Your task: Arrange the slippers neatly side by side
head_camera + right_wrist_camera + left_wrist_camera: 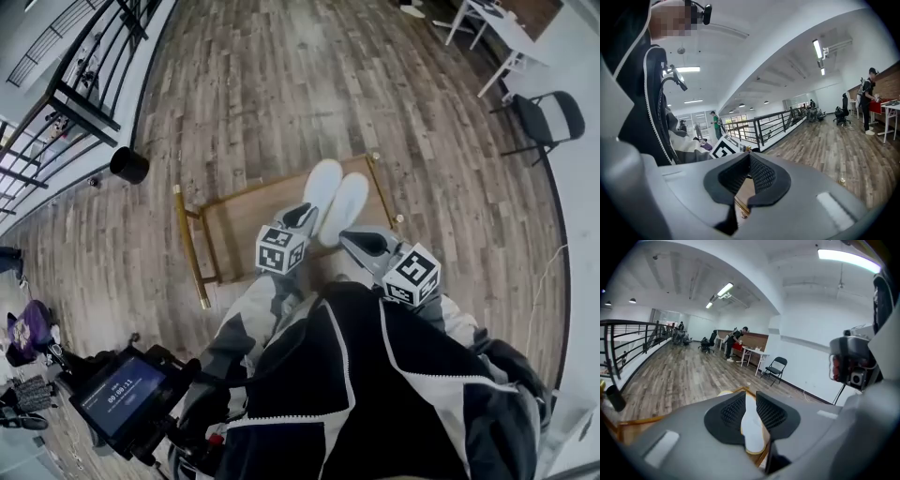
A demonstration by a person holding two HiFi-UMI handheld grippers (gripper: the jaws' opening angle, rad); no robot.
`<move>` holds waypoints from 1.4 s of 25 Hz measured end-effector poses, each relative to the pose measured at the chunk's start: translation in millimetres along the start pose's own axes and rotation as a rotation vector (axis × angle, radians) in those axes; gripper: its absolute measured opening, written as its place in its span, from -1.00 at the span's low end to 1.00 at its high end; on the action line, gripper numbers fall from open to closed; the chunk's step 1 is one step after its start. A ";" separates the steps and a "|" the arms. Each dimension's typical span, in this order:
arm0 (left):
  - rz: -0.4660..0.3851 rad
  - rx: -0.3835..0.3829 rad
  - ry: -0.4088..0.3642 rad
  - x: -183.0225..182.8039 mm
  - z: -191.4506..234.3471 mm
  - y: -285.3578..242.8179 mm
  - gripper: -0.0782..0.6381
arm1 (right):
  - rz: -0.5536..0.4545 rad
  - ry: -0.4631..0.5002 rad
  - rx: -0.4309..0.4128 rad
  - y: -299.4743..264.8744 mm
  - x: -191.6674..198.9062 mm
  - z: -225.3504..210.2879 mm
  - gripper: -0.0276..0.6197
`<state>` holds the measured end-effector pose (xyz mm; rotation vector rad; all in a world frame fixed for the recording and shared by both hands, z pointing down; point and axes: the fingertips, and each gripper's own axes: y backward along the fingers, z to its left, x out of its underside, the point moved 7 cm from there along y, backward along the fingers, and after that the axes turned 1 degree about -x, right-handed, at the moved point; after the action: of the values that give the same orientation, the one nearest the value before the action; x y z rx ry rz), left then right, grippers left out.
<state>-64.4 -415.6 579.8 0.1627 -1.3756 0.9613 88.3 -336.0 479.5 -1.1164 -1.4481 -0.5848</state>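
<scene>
The left tongs (750,397) hover low at the heel end of the left slipper (322,185). Their jaws stand a little apart, and the white slipper shows through the gap with neither pad pressing on it. Both slippers sit at the 1 o'clock corner of the low wooden desk (246,225). The left slipper lies flank to flank with the right slipper (345,206), and both toes aim toward 1 o'clock. The right one sits slightly further back, toward 6 o'clock, so the pair looks close to matched but not quite level. Over at 4 o'clock from the pair, the right tongs (750,157) have their jaws together on nothing.

I'd say this is the final tidying. The next move calls for a light nudge or short pull on one heel to level the pair without splitting them, and then drawing clear.
</scene>
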 end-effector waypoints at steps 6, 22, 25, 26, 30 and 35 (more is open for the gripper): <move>0.197 -0.050 -0.056 27.6 26.0 -67.8 -0.35 | 0.021 -0.013 0.086 29.0 7.6 -7.9 -0.90; 0.448 -0.083 -0.073 95.6 64.9 -161.5 -0.35 | 0.118 -0.076 0.238 79.9 37.5 -16.1 -0.90; 0.453 -0.105 -0.071 93.9 64.0 -161.2 -0.70 | 0.126 -0.086 0.256 86.5 36.0 -13.9 -0.90; 0.451 -0.108 -0.075 92.6 64.2 -160.9 -0.70 | 0.127 -0.086 0.256 86.5 35.2 -14.0 -0.90; 0.422 -0.108 -0.058 88.3 66.1 -158.8 -0.70 | 0.123 -0.071 0.236 80.7 35.2 -18.7 -0.90; 0.348 -0.115 -0.008 70.7 59.3 -158.4 -0.71 | 0.119 -0.082 0.172 73.0 31.0 -44.6 -0.90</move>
<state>-12.6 -517.5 723.1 -0.1661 -1.4909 1.1644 176.7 -334.0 501.1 -1.0915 -1.4611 -0.3271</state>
